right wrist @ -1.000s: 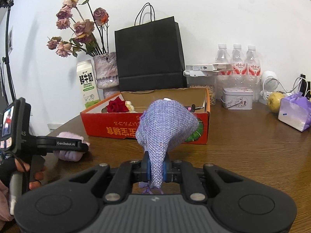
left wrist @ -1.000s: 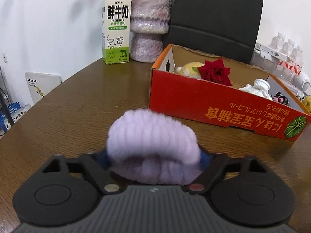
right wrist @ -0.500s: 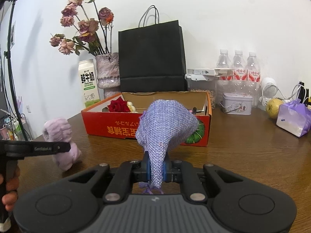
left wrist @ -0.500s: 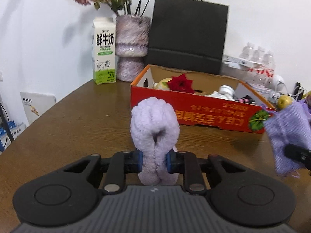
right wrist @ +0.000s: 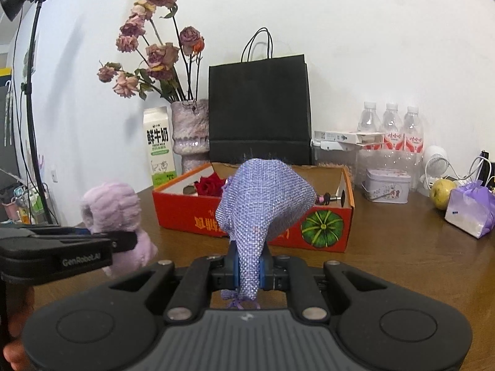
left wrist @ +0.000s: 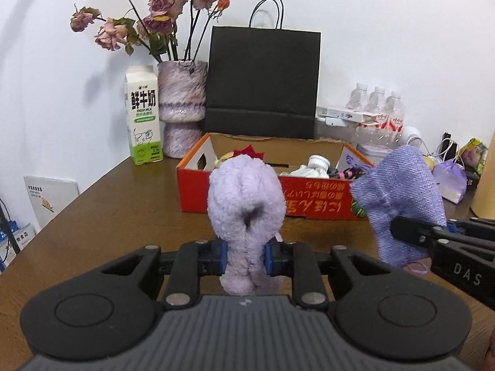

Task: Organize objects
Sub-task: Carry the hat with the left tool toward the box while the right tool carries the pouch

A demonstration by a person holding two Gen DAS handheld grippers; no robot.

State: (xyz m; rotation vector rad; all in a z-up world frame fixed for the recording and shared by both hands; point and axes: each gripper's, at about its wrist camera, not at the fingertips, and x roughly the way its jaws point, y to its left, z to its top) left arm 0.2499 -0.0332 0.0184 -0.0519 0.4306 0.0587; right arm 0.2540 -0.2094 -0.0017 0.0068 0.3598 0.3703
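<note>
Nearest the left camera, the left claw (left wrist: 245, 258) pinches a fluffy lilac plush (left wrist: 246, 207) by its lower part, so the soft bulk stands upright above the pads and clear of the wooden surface (left wrist: 117, 213). Just beside it, the right claw (right wrist: 249, 270) is pressed onto the gathered neck of a purple woven pouch (right wrist: 263, 198); gripping there lets the fuller body flare out above the fingers rather than spill. Both items are lifted and face the same way, which suggests they are being carried together toward a common home.

Beyond them lies the open red cardboard box (right wrist: 324, 225), already holding a red rose (right wrist: 210, 185) and small white items, the likely destination.

Farther back, against the wall, stand a milk carton (left wrist: 143, 114), a vase of dried roses (left wrist: 182, 108), a black paper bag (left wrist: 263, 80) and water bottles (right wrist: 391, 126), kept out of the working area.
</note>
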